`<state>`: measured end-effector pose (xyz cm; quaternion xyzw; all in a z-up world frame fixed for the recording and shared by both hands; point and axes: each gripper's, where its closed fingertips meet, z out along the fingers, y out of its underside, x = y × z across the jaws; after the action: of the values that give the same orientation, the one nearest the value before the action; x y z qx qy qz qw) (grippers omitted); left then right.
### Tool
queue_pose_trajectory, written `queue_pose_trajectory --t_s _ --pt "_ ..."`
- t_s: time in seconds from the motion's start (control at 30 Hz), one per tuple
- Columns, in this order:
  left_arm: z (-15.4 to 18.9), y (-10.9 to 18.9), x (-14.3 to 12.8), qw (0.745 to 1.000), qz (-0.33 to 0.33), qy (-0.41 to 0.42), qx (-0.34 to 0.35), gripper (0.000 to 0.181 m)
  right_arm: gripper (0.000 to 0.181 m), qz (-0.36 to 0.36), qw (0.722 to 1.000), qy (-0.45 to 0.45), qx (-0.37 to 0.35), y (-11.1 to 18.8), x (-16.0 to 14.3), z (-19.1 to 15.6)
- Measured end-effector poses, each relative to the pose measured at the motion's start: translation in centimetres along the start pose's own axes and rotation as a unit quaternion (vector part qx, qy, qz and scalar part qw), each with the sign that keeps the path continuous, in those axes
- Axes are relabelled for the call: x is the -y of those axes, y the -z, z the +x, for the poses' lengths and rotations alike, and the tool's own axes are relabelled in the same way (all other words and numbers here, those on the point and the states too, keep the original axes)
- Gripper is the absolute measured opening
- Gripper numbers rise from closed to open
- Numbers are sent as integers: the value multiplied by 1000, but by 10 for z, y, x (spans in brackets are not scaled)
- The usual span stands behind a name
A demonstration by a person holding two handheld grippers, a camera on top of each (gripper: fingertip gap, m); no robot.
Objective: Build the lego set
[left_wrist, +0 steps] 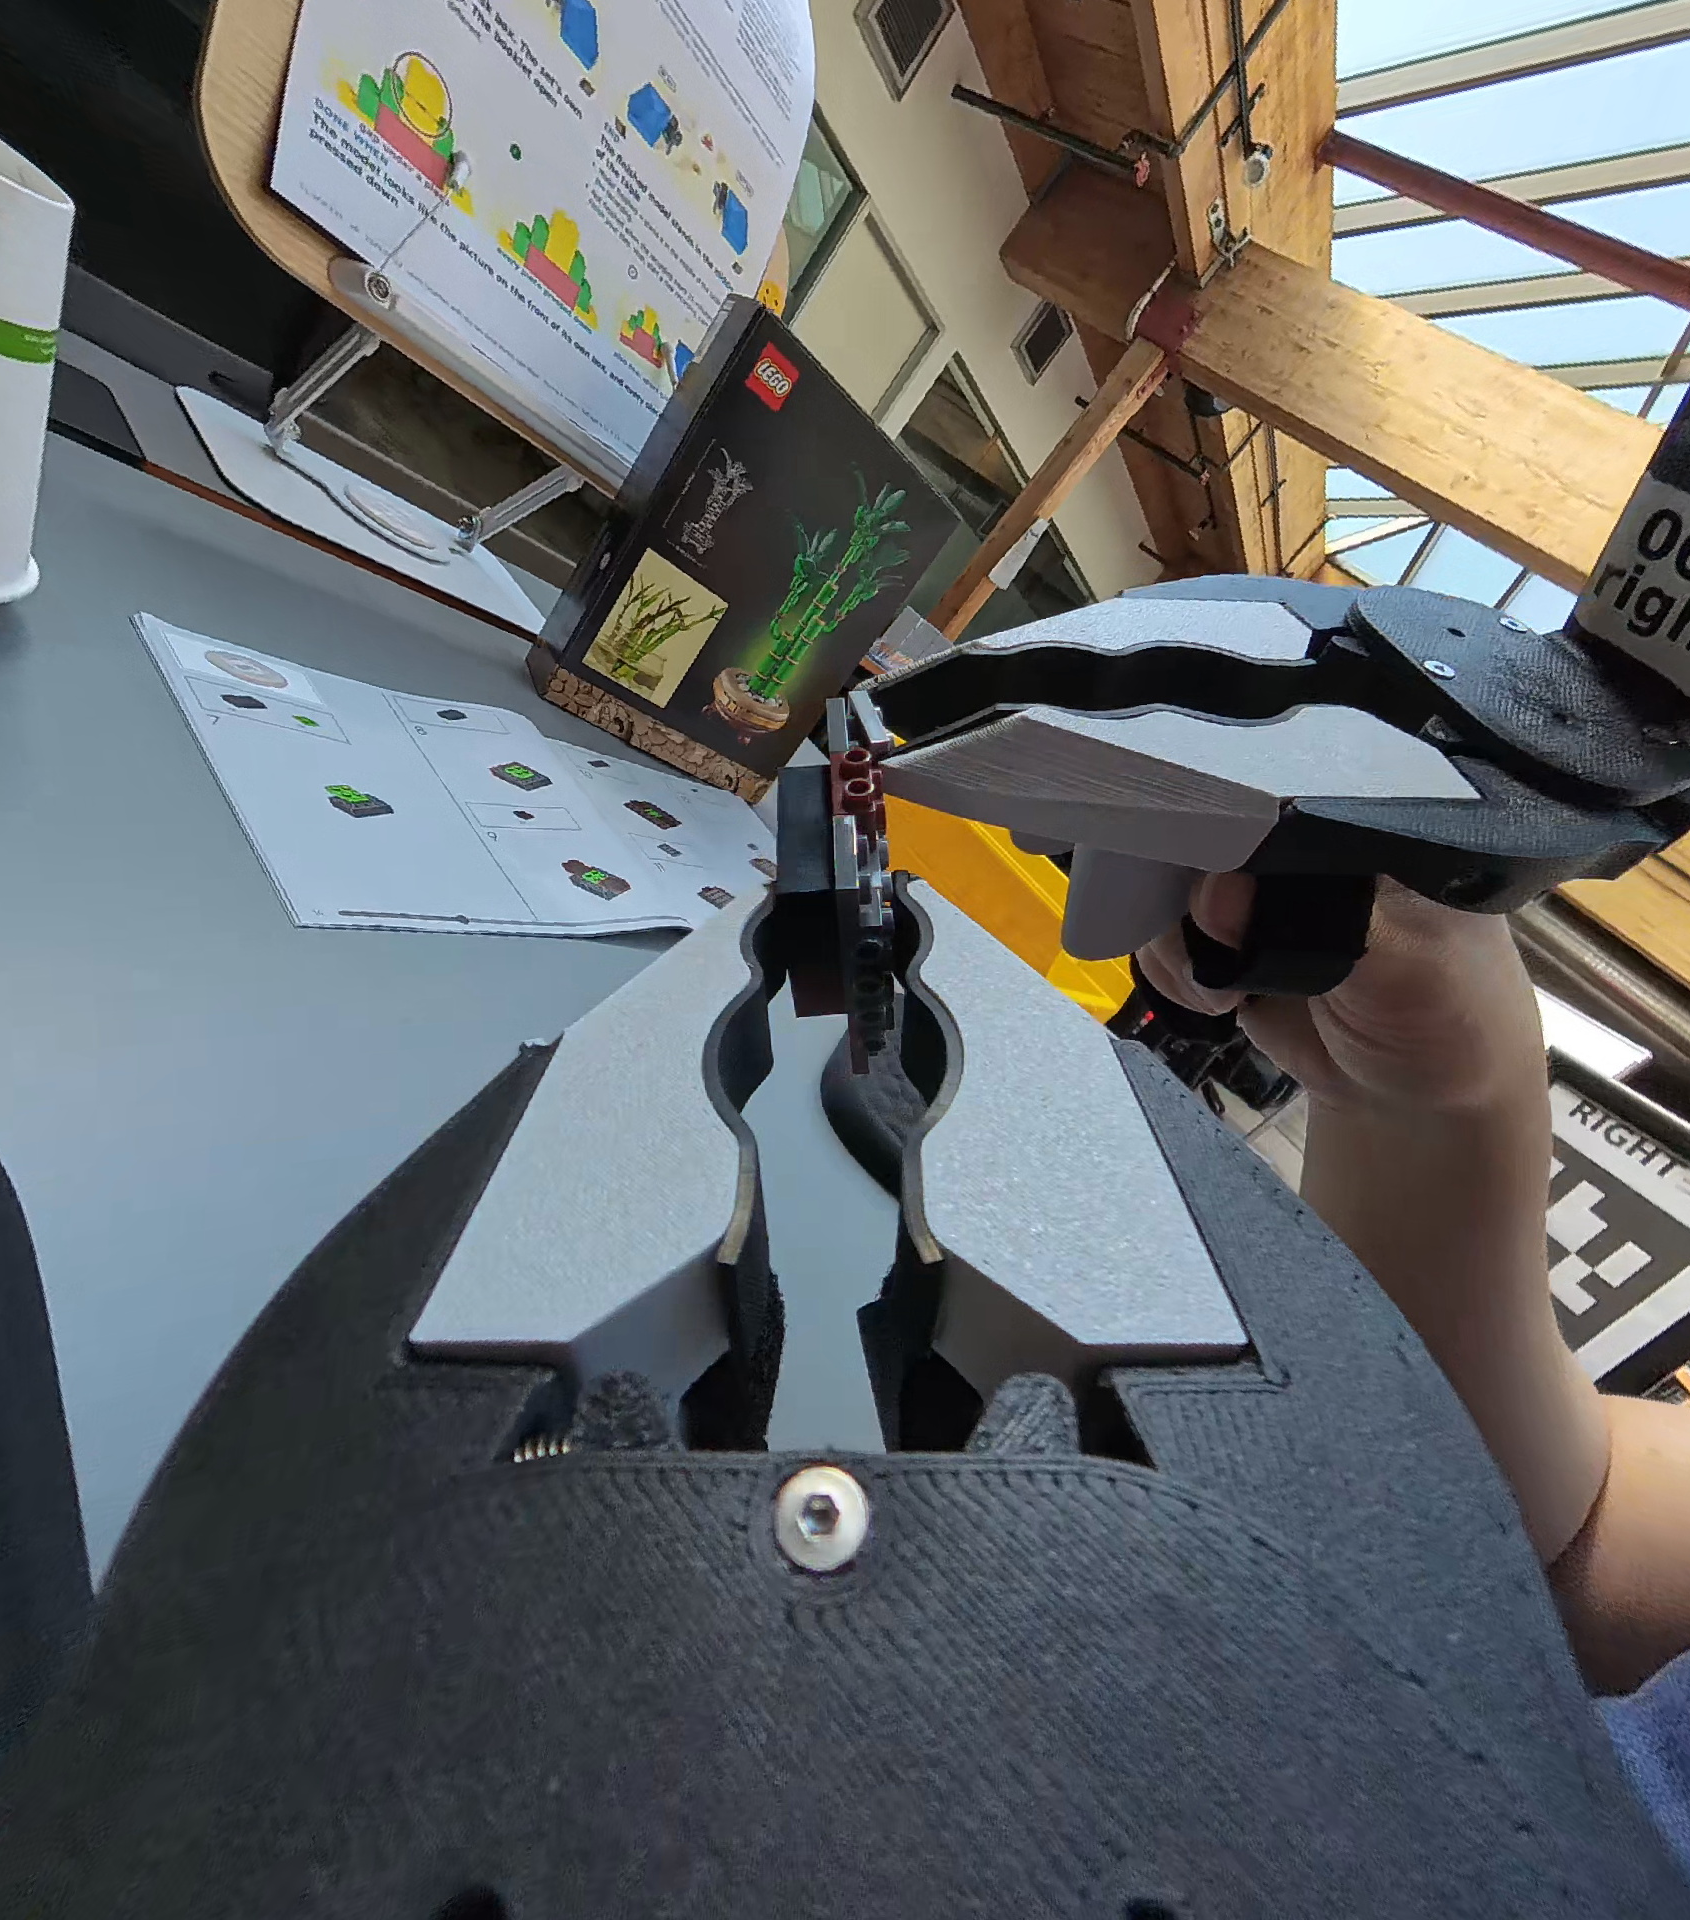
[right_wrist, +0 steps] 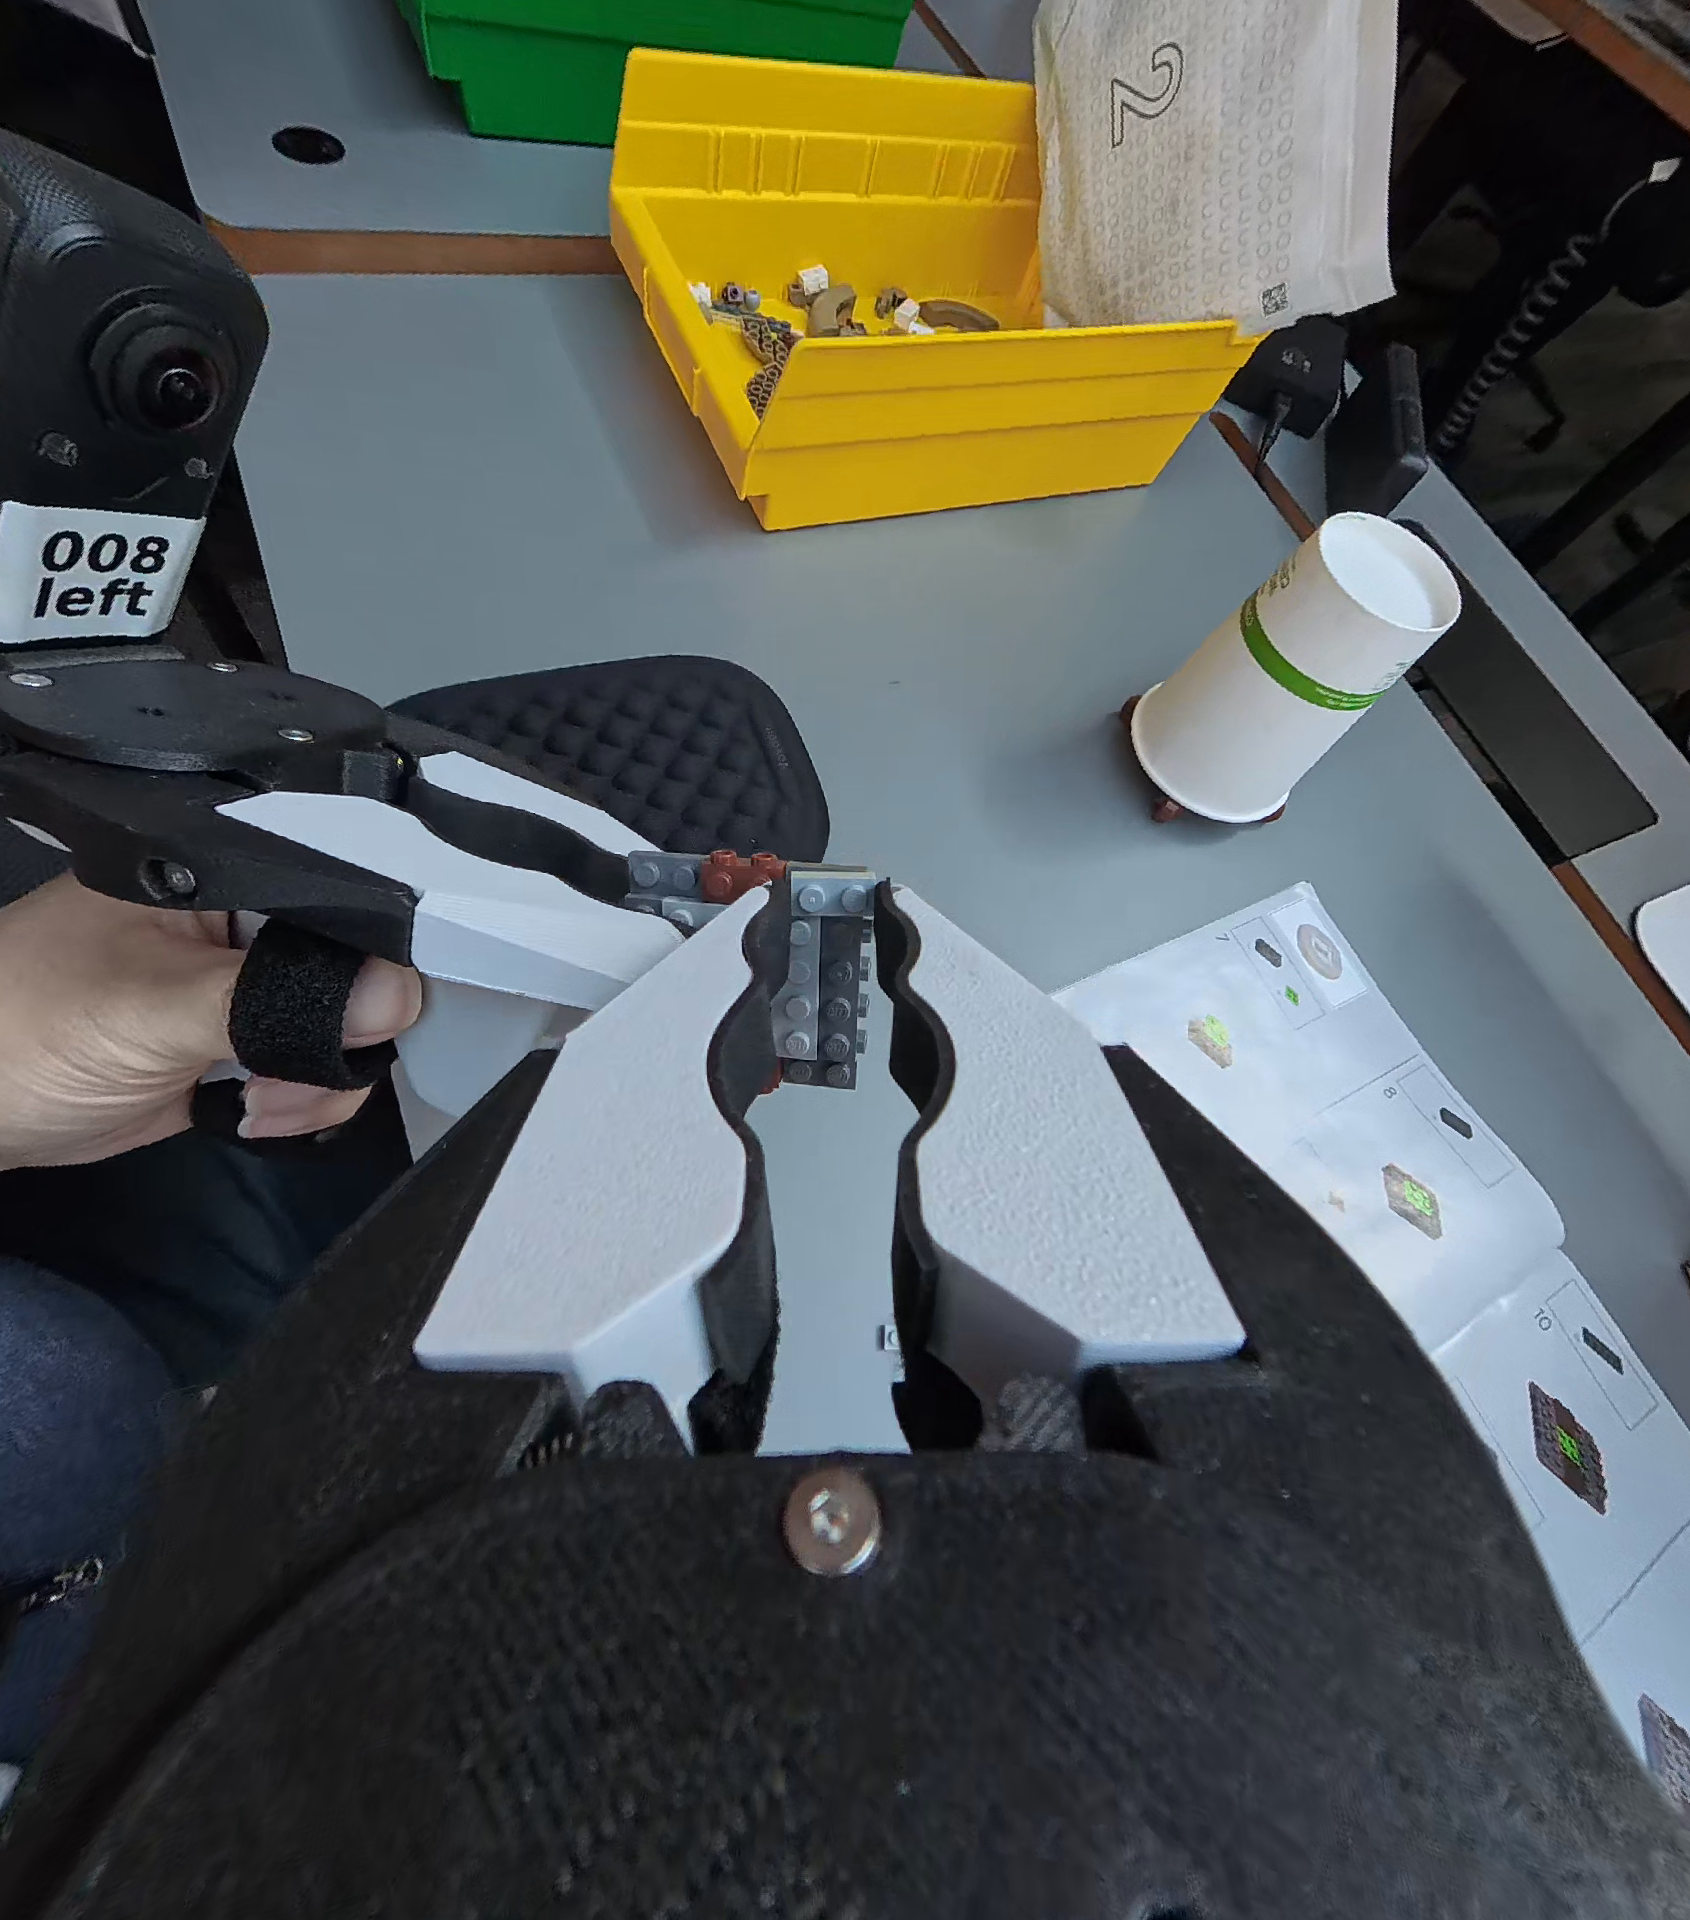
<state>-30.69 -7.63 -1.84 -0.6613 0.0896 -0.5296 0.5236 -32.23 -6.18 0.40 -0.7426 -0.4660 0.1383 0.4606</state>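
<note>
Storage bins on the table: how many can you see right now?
2. A yellow bin with loose bricks sits at the table's far side; a green bin stands behind it, cut off by the frame. Others may lie out of view.

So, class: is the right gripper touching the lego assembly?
Touching: the right wrist view shows the right gripper with both fingers closed against the lego assembly.

- Left gripper (left_wrist: 830, 914): matt, grainy printed plastic, with a shiny metal screw (left_wrist: 820, 1519).
- Brick assembly (right_wrist: 825, 997): smooth, studded plastic.
- Desk (right_wrist: 508, 520): smooth, matt grey.
- Bin (right_wrist: 924, 416): glossy yellow plastic.
- Cup (right_wrist: 1288, 675): white paper.
- Beams (left_wrist: 1392, 395): rough wood.
</note>
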Motion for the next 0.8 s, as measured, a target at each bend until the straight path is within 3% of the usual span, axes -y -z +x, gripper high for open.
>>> queue_pose_trajectory --t_s 0.03,0.3,0.8 --pt "0 0 0 1000 5 11 -3 17 15 -9 1000 5 1 -1 0 0" --pt "-3 2 5 998 33 52 -15 17 15 -43 999 16 -5 -7 4 0" --pt "-3 7 13 997 43 64 -31 17 17 -9 1000 -11 -2 -9 12 -3"
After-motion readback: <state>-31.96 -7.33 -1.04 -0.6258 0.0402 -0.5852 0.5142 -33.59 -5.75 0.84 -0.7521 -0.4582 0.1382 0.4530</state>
